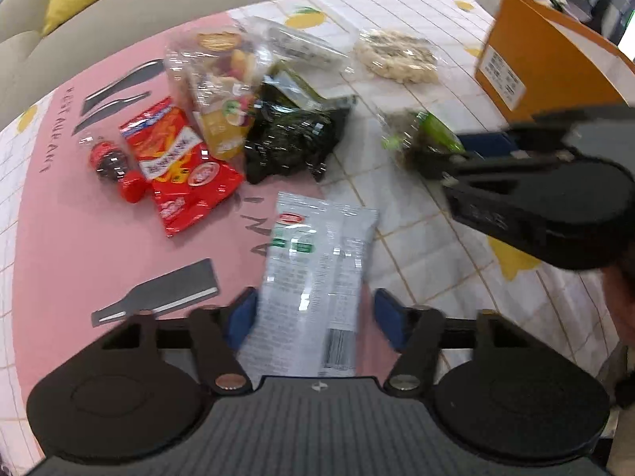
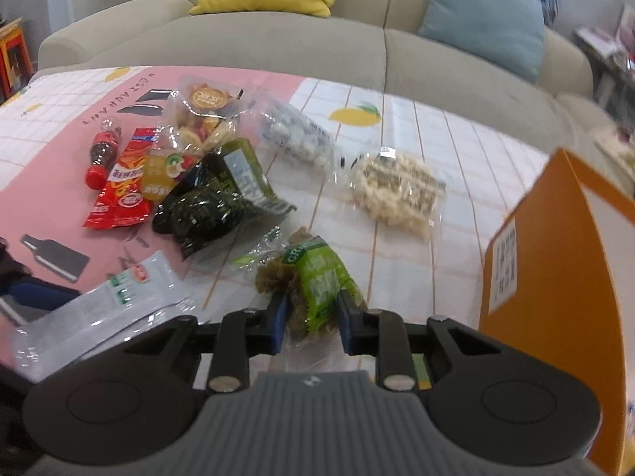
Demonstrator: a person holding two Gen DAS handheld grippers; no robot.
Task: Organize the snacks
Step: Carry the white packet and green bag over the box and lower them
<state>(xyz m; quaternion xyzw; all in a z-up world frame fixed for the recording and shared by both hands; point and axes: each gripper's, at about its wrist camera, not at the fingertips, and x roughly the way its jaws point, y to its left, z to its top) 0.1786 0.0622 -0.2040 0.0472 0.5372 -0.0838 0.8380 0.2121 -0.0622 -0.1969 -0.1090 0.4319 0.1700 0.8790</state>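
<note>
My left gripper (image 1: 315, 317) is open around the near end of a long white snack pack (image 1: 317, 273), which lies between its blue pads without clear contact. The pack also shows in the right wrist view (image 2: 107, 309). My right gripper (image 2: 311, 323) is shut on a green snack bag (image 2: 317, 285) and holds it above the table; it appears in the left wrist view (image 1: 420, 135) with the right gripper (image 1: 432, 162) behind it. An orange box (image 2: 555, 277) stands at the right.
On the tablecloth (image 2: 456, 150) lie a small cola bottle (image 2: 101, 154), a red snack bag (image 2: 123, 194), a dark seaweed bag (image 2: 210, 206), a clear fruit-snack bag (image 2: 198, 119), a bag of white candies (image 2: 297, 139) and a bag of pale puffs (image 2: 397, 190). A sofa (image 2: 278, 39) stands behind.
</note>
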